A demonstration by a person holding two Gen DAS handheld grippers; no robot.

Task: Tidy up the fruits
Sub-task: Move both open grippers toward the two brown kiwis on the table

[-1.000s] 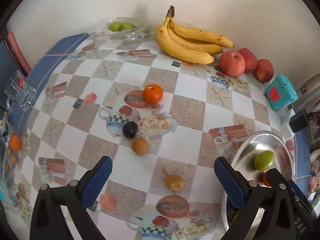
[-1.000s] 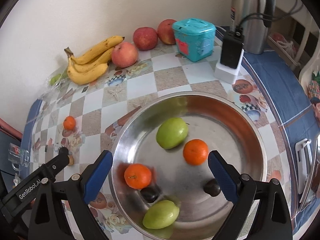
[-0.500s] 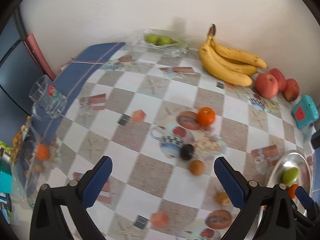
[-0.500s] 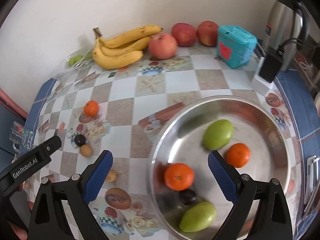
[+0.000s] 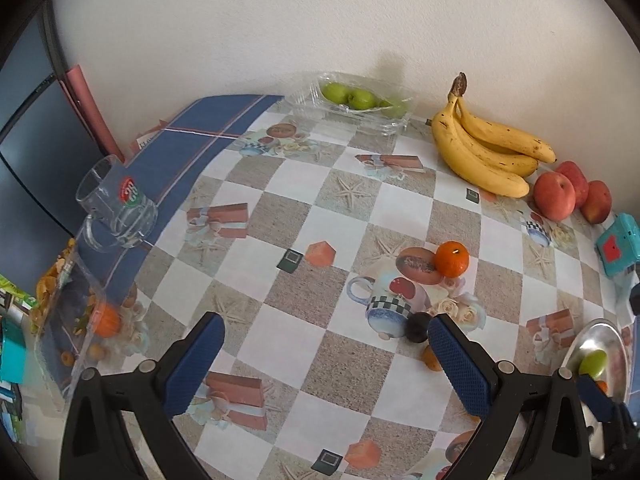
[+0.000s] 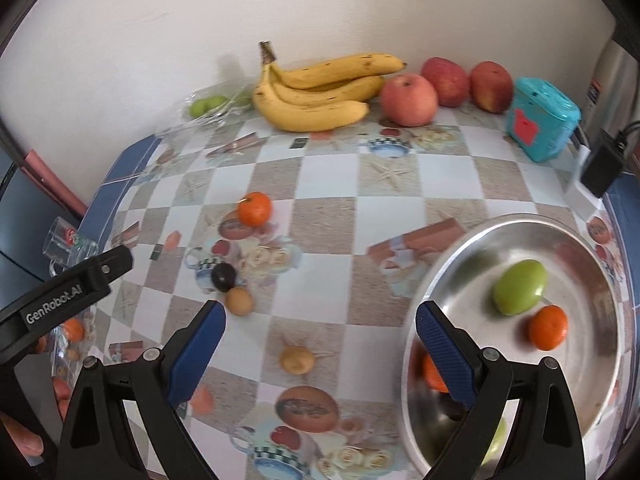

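A steel bowl at the right holds a green fruit, tangerines and a dark fruit. On the table lie a loose tangerine, a dark plum, a small brown fruit and a yellowish one. My right gripper is open and empty above the table, left of the bowl. My left gripper is open and empty, with the tangerine and plum ahead to its right. The bowl's edge shows in the left wrist view.
Bananas and three red apples lie along the back wall, beside a clear tray of green fruits. A teal box, a charger and a kettle stand at right. A glass mug and a clear fruit pack stand at left.
Both grippers have swung left. The bowl has slid toward the right edge of both views, and the loose fruits on the table have come into the right wrist view. Both grippers stayed open.
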